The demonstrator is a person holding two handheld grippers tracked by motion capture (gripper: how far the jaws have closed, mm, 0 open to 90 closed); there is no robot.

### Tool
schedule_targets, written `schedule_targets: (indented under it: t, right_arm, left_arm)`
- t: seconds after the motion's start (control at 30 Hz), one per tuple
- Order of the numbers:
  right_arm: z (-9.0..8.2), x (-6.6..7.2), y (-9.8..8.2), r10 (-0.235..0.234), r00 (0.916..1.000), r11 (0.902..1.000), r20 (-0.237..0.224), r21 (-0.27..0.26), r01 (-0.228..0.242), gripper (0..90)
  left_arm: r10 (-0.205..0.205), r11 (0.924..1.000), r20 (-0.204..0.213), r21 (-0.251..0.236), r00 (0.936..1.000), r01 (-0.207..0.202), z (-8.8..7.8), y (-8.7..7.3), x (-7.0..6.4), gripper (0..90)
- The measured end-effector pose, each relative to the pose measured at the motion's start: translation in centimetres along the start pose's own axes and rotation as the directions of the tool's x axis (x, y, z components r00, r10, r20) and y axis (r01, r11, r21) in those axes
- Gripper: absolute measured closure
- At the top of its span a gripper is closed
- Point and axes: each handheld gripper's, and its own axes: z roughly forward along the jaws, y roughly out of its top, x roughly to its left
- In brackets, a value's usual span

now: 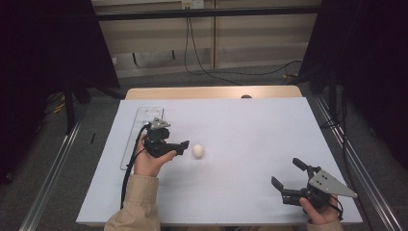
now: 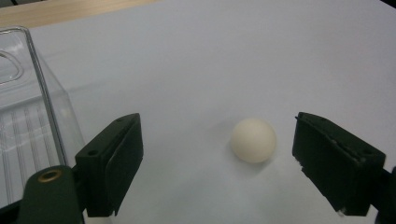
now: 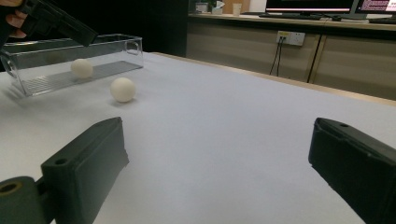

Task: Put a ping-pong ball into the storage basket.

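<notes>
A white ball [image 1: 198, 151] lies on the white table sheet, just right of my left gripper [image 1: 183, 147]. In the left gripper view the ball [image 2: 253, 140] rests on the sheet a little ahead of the left gripper [image 2: 215, 140], whose jaws stand apart and touch nothing. A clear plastic tray [image 1: 144, 125] sits to the left of that hand. The right gripper view shows a second white ball [image 3: 82, 68] inside the tray [image 3: 107, 51], with the first ball [image 3: 123, 89] outside it. My right gripper [image 1: 287, 172] hovers open and bare near the front right corner.
The white sheet [image 1: 250, 125] covers the table, with a strip of bare wood [image 1: 211, 92] along the far edge. Cables [image 1: 202, 67] trail on the floor beyond. Dark curtains [image 1: 43, 43] hang at both sides. A metal rail [image 1: 356, 163] runs along the right of the table.
</notes>
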Motion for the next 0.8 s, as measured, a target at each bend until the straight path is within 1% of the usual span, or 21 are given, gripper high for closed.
schedule_targets:
  t: [0.13, 0.17, 0.27, 0.33, 0.47, 0.6, 0.63, 0.73, 0.77, 0.8]
  right_arm:
    - [0.0, 0.0, 0.0, 0.001, 1.0000, 1.0000, 0.000, -0.001, -0.001, 3.4]
    - [0.0, 0.0, 0.0, 0.001, 1.0000, 1.0000, 0.000, -0.001, -0.001, 3.4]
    - [0.0, 0.0, 0.0, -0.004, 1.0000, 1.0000, -0.002, 0.002, 0.004, 3.5]
    - [0.0, 0.0, 0.0, -0.005, 1.0000, 1.0000, -0.002, 0.001, 0.005, 3.4]
    - [0.0, 0.0, 0.0, -0.002, 1.0000, 1.0000, -0.001, -0.001, 0.002, 3.4]
    - [0.0, 0.0, 0.0, 0.000, 1.0000, 1.0000, 0.001, -0.002, 0.000, 3.4]
    - [0.0, 0.0, 0.0, -0.002, 1.0000, 1.0000, -0.001, -0.001, 0.002, 3.4]
    - [0.0, 0.0, 0.0, -0.006, 1.0000, 1.0000, -0.001, 0.001, 0.006, 3.4]
    - [0.0, 0.0, 0.0, -0.006, 1.0000, 1.0000, -0.002, 0.001, 0.006, 3.4]
    - [0.0, 0.0, 0.0, -0.003, 1.0000, 1.0000, -0.002, 0.000, 0.003, 3.4]
  left_arm:
    - [0.002, 1.0000, 0.004, 0.002, 1.0000, -0.002, 0.2, 0.0, -0.2, 16.2]
    - [0.011, 0.9999, 0.004, 0.008, 0.9999, -0.011, 0.2, 0.0, -0.2, 16.2]
    - [0.006, 1.0000, 0.006, 0.005, 1.0000, -0.006, 0.4, 0.0, -0.5, 15.9]
    - [0.019, 0.9998, 0.009, 0.009, 0.9998, -0.019, 0.5, 0.0, -0.6, 15.8]
    - [0.011, 0.9999, 0.009, 0.012, 0.9999, -0.011, 0.7, 0.0, -0.9, 15.3]
    - [0.021, 0.9996, 0.010, 0.020, 0.9997, -0.021, 0.8, 0.0, -1.0, 14.4]
    - [0.008, 0.9999, 0.010, 0.011, 0.9999, -0.008, 0.9, 0.0, -1.1, 14.1]
    - [0.012, 0.9998, 0.012, 0.014, 0.9999, -0.012, 1.0, 0.0, -1.1, 13.2]
    - [0.024, 0.9995, 0.012, 0.021, 0.9996, -0.024, 1.0, 0.0, -1.1, 13.1]
    - [0.020, 0.9996, 0.013, 0.022, 0.9997, -0.021, 1.1, 0.0, -1.2, 12.9]
